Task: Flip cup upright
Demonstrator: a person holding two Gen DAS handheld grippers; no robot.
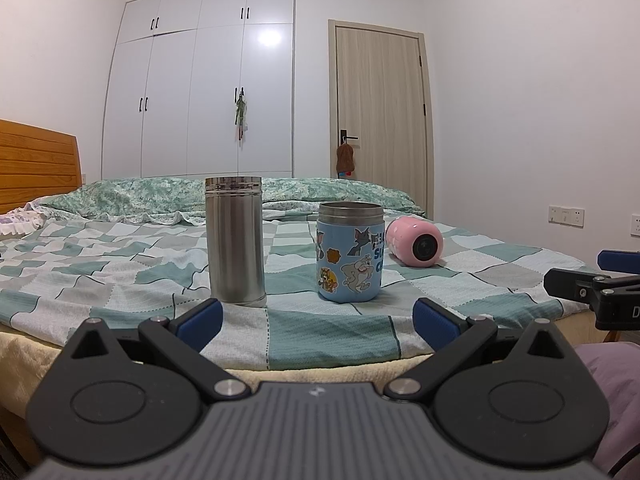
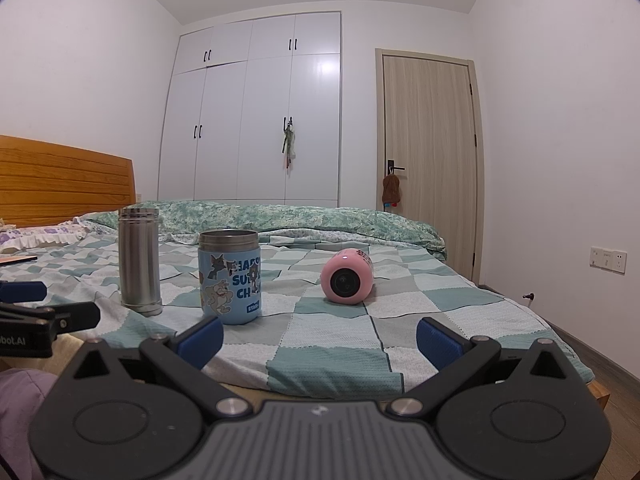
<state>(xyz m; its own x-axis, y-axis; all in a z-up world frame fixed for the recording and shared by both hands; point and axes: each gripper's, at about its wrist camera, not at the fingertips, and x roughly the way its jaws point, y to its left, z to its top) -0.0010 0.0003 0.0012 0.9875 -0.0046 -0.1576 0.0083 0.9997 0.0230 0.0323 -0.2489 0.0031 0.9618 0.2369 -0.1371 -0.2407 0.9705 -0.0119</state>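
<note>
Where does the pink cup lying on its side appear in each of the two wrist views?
Left wrist: pink cup right of centre, on the bed.
Right wrist: pink cup near centre, open end toward camera.
Shared landmark: blue cartoon cup stands left of it in both.

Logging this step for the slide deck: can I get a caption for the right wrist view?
Open right tongs face the pink cup lying sideways on the bed.
</note>
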